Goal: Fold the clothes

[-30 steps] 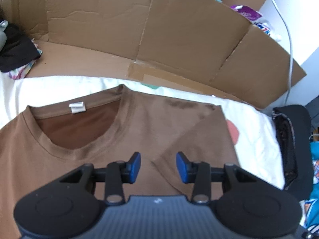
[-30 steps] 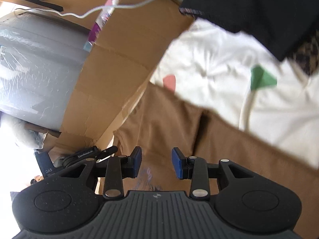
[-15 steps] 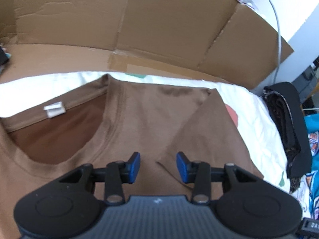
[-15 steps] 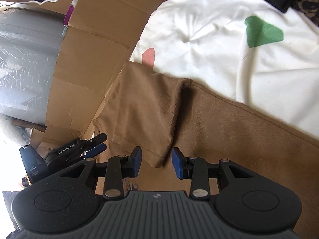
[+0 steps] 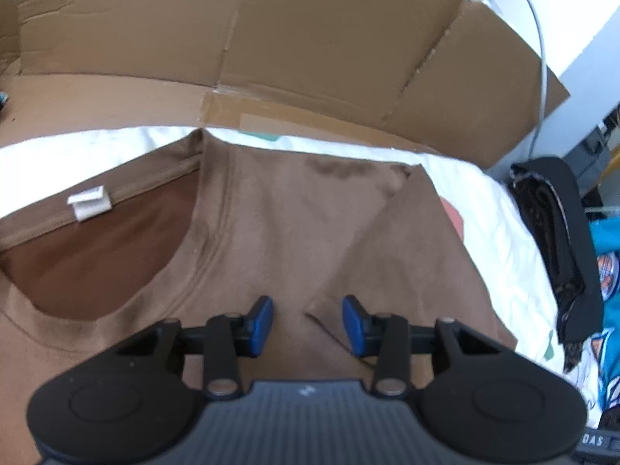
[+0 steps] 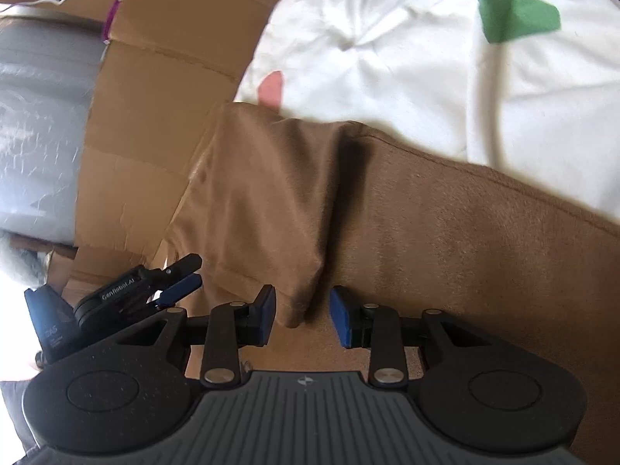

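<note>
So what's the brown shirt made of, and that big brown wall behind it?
The brown T-shirt looks like soft matte knit, probably cotton: it folds limply and has a ribbed collar. The wall is cardboard: dull tan sheets with creases and flap seams.

I see a plain brown cotton T-shirt [image 5: 294, 232] under my blue-padded left claw [image 5: 307, 323], its white neck label [image 5: 90, 202] upper left, white sheet with green and pink patches [image 6: 407, 58] beyond.

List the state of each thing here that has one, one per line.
T-shirt: flat, front up, unfolded body.
Sleeve: folded in over the body.
Left gripper: closing, over the sleeve corner, nothing gripped.
Right gripper: open, sleeve tip between pads, not pinched.
</note>
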A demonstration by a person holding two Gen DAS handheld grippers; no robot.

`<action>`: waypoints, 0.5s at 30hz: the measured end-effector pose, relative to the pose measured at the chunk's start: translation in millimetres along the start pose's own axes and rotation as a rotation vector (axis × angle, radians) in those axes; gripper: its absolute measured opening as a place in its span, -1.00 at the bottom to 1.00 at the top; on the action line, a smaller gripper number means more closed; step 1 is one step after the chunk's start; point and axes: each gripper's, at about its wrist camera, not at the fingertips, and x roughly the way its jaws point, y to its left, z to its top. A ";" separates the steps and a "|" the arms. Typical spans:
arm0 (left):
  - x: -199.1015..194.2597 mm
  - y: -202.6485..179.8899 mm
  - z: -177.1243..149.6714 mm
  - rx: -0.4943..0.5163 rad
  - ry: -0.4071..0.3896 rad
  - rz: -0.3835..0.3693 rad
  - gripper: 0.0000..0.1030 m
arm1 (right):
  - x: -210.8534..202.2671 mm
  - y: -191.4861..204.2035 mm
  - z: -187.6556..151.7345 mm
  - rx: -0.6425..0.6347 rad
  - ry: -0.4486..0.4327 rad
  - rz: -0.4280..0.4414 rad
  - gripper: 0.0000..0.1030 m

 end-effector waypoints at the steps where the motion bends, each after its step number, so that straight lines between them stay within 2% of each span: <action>1: 2.2 -2.6 0.2 0.023 0.003 0.012 -0.23 | 1.0 -0.8 -0.8 0.009 -0.004 -0.001 -0.32; 2: 4.2 -5.5 0.3 0.046 0.006 0.026 -0.35 | 2.0 -1.1 -1.5 0.018 -0.006 0.001 -0.32; 4: 6.5 -8.3 0.8 0.070 0.008 0.031 -0.41 | 4.0 -0.5 -2.7 0.032 0.000 0.012 -0.34; 5: 7.0 -8.2 1.1 0.068 0.007 0.025 -0.43 | 5.2 -0.1 -3.3 0.036 0.004 0.016 -0.42; 6: 7.4 -8.3 1.3 0.064 0.006 0.019 -0.45 | 7.7 0.6 -4.0 0.031 0.011 0.016 -0.63; 7: 7.5 -8.9 1.0 0.065 0.005 0.015 -0.50 | 9.8 0.6 -4.5 0.027 0.018 0.012 -0.76; 8: 7.6 -10.1 0.6 0.073 0.007 0.015 -0.68 | 10.3 -0.2 -5.0 0.029 0.021 0.008 -0.94; 10: 7.6 -12.3 -0.4 0.088 0.010 0.014 -0.90 | 8.0 -1.9 -6.0 0.036 0.018 0.015 -0.95; 11: 6.3 -12.6 -0.6 0.088 0.008 0.012 -0.95 | 5.5 -2.5 -6.5 0.038 0.014 0.022 -0.95; 15: -10.6 -12.0 2.4 0.074 -0.039 0.001 -0.96 | 0.0 0.6 -7.6 0.028 0.004 0.044 -0.95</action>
